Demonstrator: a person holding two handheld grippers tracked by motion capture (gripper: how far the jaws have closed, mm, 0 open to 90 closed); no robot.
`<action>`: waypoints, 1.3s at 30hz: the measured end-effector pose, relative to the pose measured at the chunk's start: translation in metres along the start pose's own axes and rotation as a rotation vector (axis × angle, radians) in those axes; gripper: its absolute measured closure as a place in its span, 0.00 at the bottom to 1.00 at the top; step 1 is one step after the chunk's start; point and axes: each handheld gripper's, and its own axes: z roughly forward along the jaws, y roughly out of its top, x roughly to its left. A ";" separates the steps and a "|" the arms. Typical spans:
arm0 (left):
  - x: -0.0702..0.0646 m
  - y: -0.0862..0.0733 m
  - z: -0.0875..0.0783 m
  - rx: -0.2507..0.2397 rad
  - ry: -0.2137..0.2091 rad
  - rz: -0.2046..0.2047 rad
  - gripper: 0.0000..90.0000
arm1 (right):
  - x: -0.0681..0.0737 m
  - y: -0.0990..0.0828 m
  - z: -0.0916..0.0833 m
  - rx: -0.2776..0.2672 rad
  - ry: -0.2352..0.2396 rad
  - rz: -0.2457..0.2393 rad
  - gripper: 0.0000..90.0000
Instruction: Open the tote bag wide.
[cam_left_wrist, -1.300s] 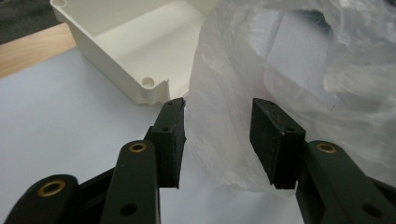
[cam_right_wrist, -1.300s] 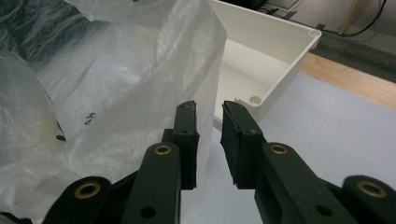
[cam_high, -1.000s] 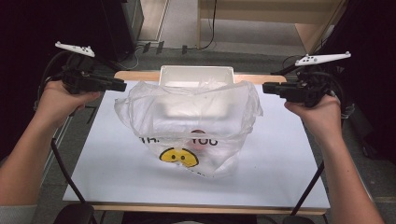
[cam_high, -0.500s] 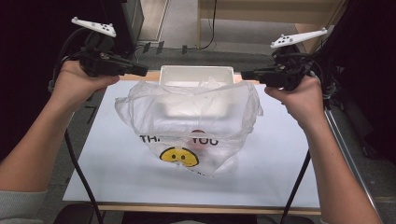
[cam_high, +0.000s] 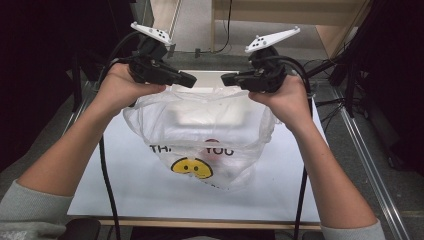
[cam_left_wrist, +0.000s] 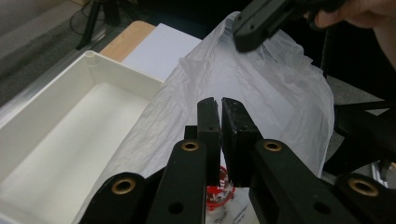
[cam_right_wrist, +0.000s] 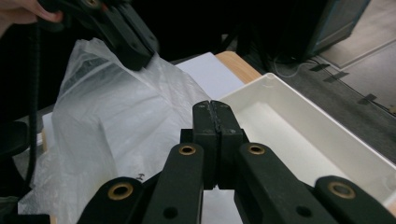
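A clear plastic bag (cam_high: 200, 130) printed with a yellow smiley (cam_high: 191, 167) lies on the white table top (cam_high: 125, 195), with a white box showing through it. My left gripper (cam_high: 187, 80) and right gripper (cam_high: 227, 79) hover over the bag's far rim with their tips pointing at each other, a short gap between them. In the left gripper view the jaws (cam_left_wrist: 219, 105) are pressed together and the film rises to the right gripper's tip (cam_left_wrist: 247, 37). The right gripper view has the jaws (cam_right_wrist: 212, 107) shut, with the film reaching up to the left gripper (cam_right_wrist: 135, 51).
A shallow white tray (cam_high: 200, 75) stands open just behind the bag at the table's far edge, its rim (cam_left_wrist: 88, 60) close under both grippers. Cables trail down from each hand. Floor, rails and dark stands surround the table.
Both hands have come inward and upward from the bag's left and right sides, and now almost meet over its far rim. The bag's body has stayed in place.
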 end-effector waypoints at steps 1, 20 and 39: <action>0.003 -0.004 0.007 0.011 -0.005 0.002 0.97 | 0.003 -0.002 0.008 0.024 0.001 -0.019 1.00; 0.030 -0.062 0.029 0.030 0.031 -0.094 0.96 | -0.008 -0.062 0.030 0.100 0.002 0.043 1.00; 0.033 -0.099 0.046 0.034 0.051 -0.150 0.95 | -0.014 -0.100 0.034 0.109 -0.041 0.105 1.00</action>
